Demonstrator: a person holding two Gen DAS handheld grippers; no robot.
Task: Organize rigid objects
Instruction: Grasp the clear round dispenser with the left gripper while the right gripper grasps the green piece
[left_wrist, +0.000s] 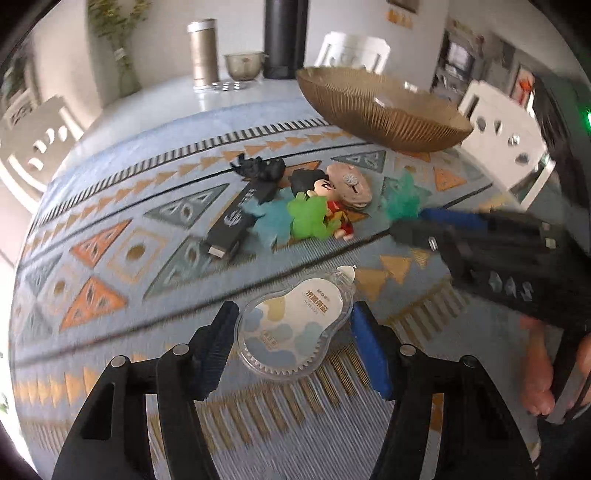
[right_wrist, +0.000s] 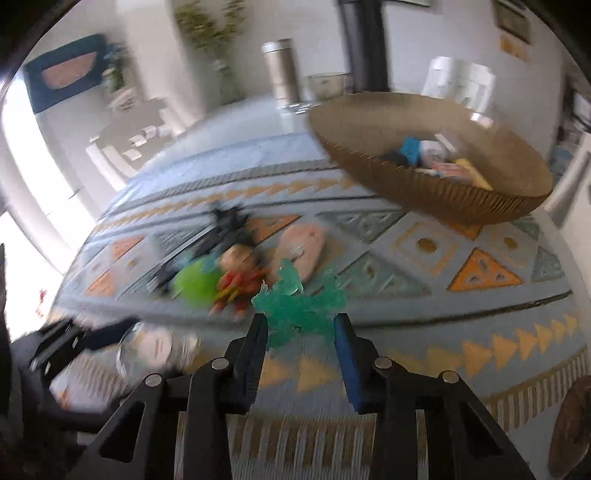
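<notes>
Left wrist view: we see the left gripper (left_wrist: 295, 345) with its jaws about half open around a clear plastic correction-tape case (left_wrist: 293, 328) lying flat on the patterned cloth (left_wrist: 110, 258). The black finger sits against the case's left edge and the blue finger is at its right edge; whether the pads press on it we cannot tell.

On the case's label we read "M&G" above larger Chinese characters that we cannot make out. The black stick-shaped device (left_wrist: 236, 218) bears pale lettering, too blurred to read.

Right wrist view: we see the right gripper (right_wrist: 300, 332) with its jaws narrowed on either side of a translucent teal toy (right_wrist: 299, 306) on the cloth; blur keeps us from telling whether the pads grip it.

Only the right wrist view looks into the ribbed brown bowl (right_wrist: 443, 199), where a blue item and some cards or boxes already lie. Only the left wrist view shows sharply the cluster beyond: a green toy (left_wrist: 308, 218), a small figurine in red (left_wrist: 332, 206) and a beige oval piece (left_wrist: 351, 184). It also shows a hand (left_wrist: 543, 369) holding the right gripper.
</notes>
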